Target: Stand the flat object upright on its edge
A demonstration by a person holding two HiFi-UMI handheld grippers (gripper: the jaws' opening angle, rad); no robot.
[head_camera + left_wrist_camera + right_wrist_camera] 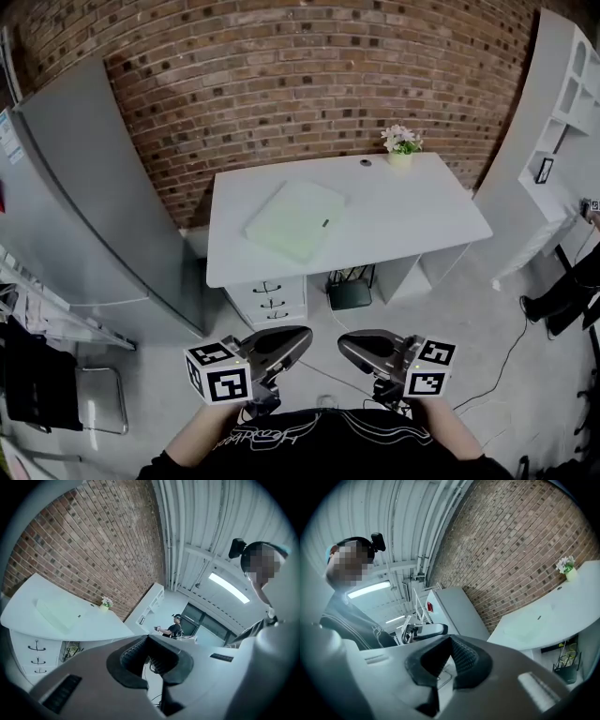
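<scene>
Desk [412, 211]: smooth white rectangle, we see.
Flat object [294, 220]: thin pale-green slab, lying flat on the desk's left half.
Left gripper [307, 335]: ribbed jaws clenched, empty, well short of the desk.
Right gripper [341, 340]: likewise clenched on nothing.

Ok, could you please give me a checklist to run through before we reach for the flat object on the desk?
1. Flat object lies flat on the desk: ok.
2. Left gripper empty, jaws together: ok.
3. Right gripper empty, jaws together: ok.
4. Both grippers within reach of the object: not ok, they are held well short of the desk.
5. Flower pot clear of the object: ok, it stands at the desk's far edge.
6. Object's stiffness: cannot tell.
</scene>
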